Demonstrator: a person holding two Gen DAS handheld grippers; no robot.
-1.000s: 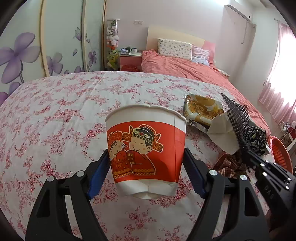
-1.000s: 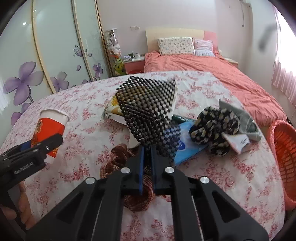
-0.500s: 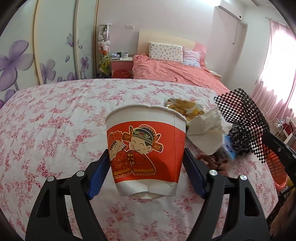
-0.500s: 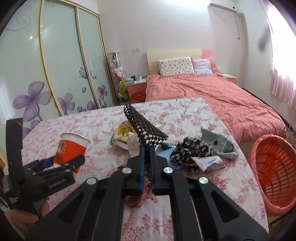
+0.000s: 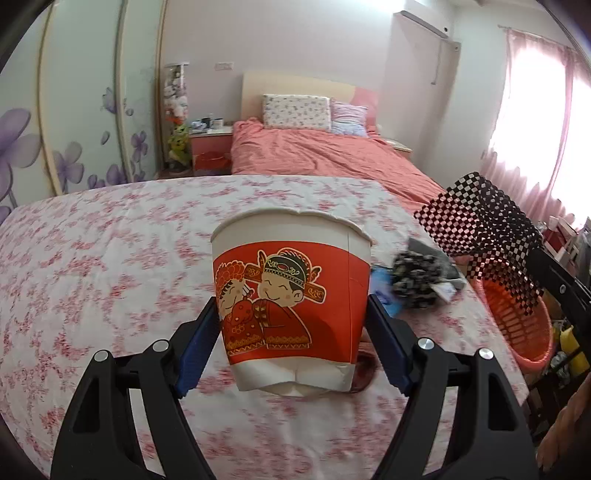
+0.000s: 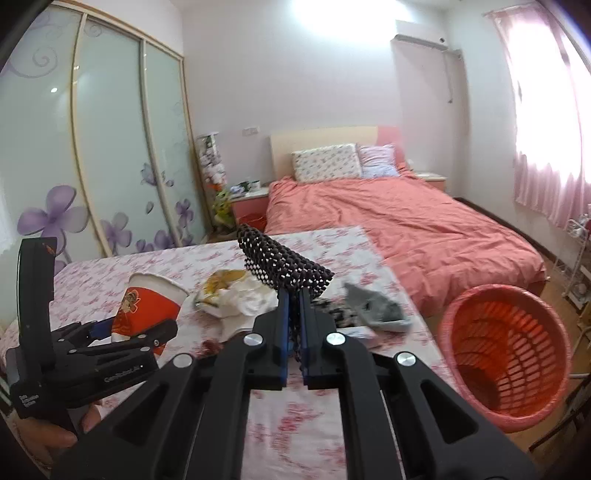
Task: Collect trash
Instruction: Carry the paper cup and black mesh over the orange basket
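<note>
A red-and-white paper cup printed with a cartoon couple (image 5: 291,299) is being clamped between the widely spread blue pads of the left claw (image 5: 291,325), above the floral-clothed bench (image 5: 110,258). A black-and-white chequered mesh sheet (image 6: 284,266) is being pinched in the almost closed right claw (image 6: 293,332), left of the orange plastic basket (image 6: 506,354).

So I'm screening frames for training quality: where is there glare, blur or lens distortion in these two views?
Left wrist view: window blown out, tablecloth motion-smeared, paper cup sharp. Right wrist view: ceiling light and curtain overexposed, wardrobe doors bowed by the fisheye, checkered wrapper fairly sharp.
</note>
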